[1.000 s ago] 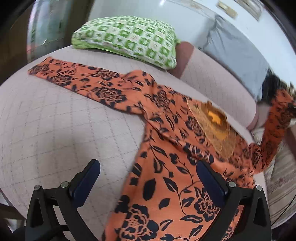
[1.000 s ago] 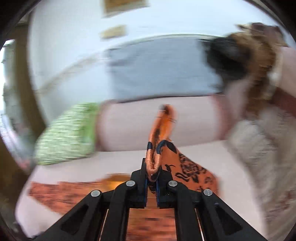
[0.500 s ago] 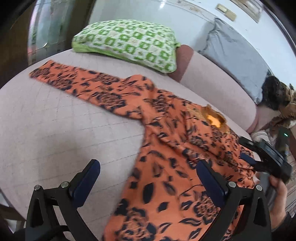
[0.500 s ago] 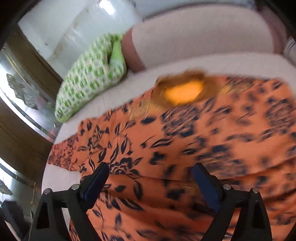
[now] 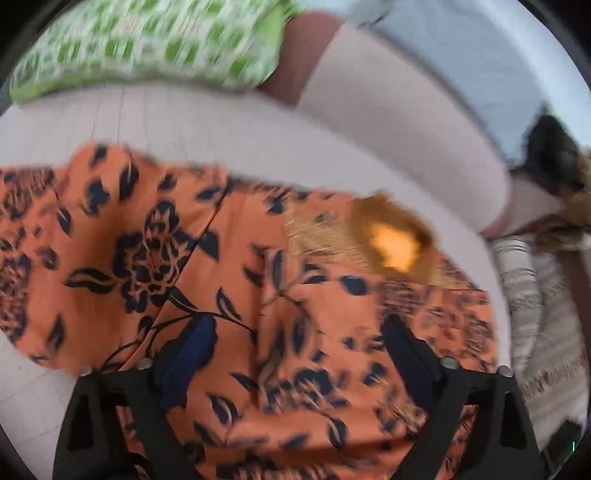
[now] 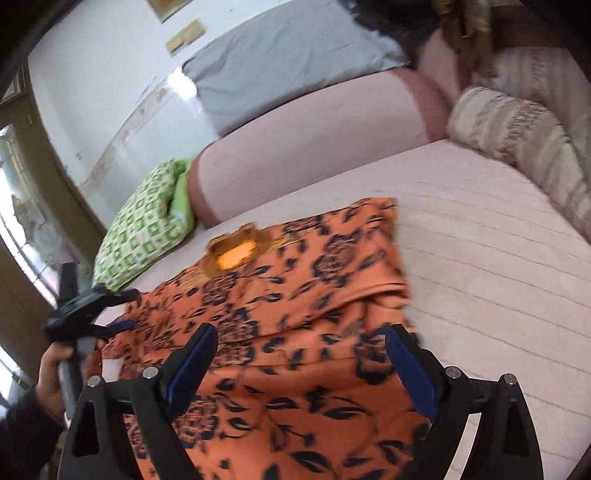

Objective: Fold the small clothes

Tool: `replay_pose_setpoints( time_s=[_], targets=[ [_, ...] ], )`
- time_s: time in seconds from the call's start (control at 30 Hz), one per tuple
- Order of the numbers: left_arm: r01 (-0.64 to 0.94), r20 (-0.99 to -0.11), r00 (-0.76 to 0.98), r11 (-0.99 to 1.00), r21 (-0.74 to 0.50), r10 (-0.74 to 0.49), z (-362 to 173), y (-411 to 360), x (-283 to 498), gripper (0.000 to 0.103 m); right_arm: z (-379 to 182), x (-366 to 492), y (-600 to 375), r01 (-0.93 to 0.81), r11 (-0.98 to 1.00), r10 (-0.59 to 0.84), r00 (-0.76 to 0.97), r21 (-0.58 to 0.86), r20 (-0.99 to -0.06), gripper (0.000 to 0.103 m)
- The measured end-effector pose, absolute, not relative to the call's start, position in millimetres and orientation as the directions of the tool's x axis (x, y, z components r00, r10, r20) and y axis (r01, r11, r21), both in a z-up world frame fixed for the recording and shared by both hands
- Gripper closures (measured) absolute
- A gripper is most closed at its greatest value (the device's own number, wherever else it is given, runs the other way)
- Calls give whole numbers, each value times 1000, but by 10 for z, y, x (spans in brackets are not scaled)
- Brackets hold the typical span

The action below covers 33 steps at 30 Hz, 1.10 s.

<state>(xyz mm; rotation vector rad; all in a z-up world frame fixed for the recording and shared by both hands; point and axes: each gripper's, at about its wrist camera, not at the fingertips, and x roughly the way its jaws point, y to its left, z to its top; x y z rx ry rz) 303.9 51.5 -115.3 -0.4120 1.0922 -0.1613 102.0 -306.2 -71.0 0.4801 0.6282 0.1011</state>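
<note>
No writing I can read anywhere; the 2 plaques on the wall [image 6: 184,35] are too blurred. My left view is smeared. The orange shirt [image 6: 295,314] lies spread on the bed [image 6: 498,258], its right sleeve now folded across the body. My right gripper [image 6: 301,363], clamped on that sleeve 1 second ago, stands wide apart and empty. My left gripper [image 5: 295,350] is closing over the cloth without pinching it.

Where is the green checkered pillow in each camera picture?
Left wrist view: the green checkered pillow fills the top left, blurred, behind the orange flowered garment.
Right wrist view: it sits at middle left, against the pink bolster.
Shared landmark: the garment's golden neckline.
</note>
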Motion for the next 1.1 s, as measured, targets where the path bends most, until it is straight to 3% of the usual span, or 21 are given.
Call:
replay_pose_setpoints(
  time_s=[0.03,0.07,0.13,0.17,0.27,0.4,0.5,0.57,0.63,0.67,0.7,0.77,0.87,0.93,0.97,1.0,1.03,1.1],
  targets=[
    [-96,-845,440,920,-380,-304,-1234,500,3080,15,-694,987,-3131,62,880,224,820,471,-527,9],
    [-105,-856,435,928,-357,-280,-1265,491,3083,25,-662,957,-3202,71,874,207,841,481,-500,9],
    [-98,-874,438,955,-278,-210,-1242,417,3098,62,-630,917,-3308,101,867,168,863,487,-477,9],
    [-79,-880,428,962,-263,-205,-1254,393,3110,98,-638,913,-3371,118,854,160,868,507,-471,9],
    [-12,-838,522,981,-195,-160,-987,247,3027,99,-732,971,-3449,139,810,195,852,570,-485,9],
    [26,-704,707,997,-71,-69,-574,161,2759,99,-780,955,-3505,166,800,183,848,577,-498,9],
    [-43,-766,643,998,-46,-8,-845,307,2863,99,-777,957,-3491,169,803,176,849,571,-498,9],
    [-44,-835,545,992,-116,-73,-1096,414,2891,98,-789,979,-3454,166,816,174,843,554,-509,9],
    [-27,-828,537,978,-208,-161,-1117,491,2758,72,-811,1001,-3420,170,827,168,835,536,-525,9],
    [-16,-817,544,971,-240,-193,-1093,514,2704,42,-818,1007,-3410,171,828,169,833,535,-527,9],
    [-7,-797,560,960,-279,-227,-1052,538,2651,28,-827,1017,-3400,170,826,173,831,537,-528,9],
    [7,-768,580,944,-329,-272,-1004,577,2588,27,-840,1033,-3369,168,830,175,827,532,-534,9],
    [-17,-798,521,931,-364,-303,-1145,541,2764,27,-838,1036,-3302,153,846,176,824,511,-538,9],
    [-47,-823,484,930,-365,-299,-1282,516,2873,31,-819,1023,-3290,147,854,168,829,499,-533,9],
    [-48,-827,476,931,-362,-297,-1314,512,2936,49,-811,1017,-3294,145,854,168,832,499,-529,9],
    [-41,-836,465,936,-348,-291,-1375,493,3004,90,-811,1017,-3300,146,852,169,833,502,-528,9],
    [-30,-853,446,948,-317,-271,-1404,446,3012,99,-821,1020,-3308,146,848,174,831,509,-529,9],
    [10,-846,472,960,-279,-250,-1354,377,2992,100,-845,1039,-3320,148,840,186,825,522,-534,9]
  ],
)
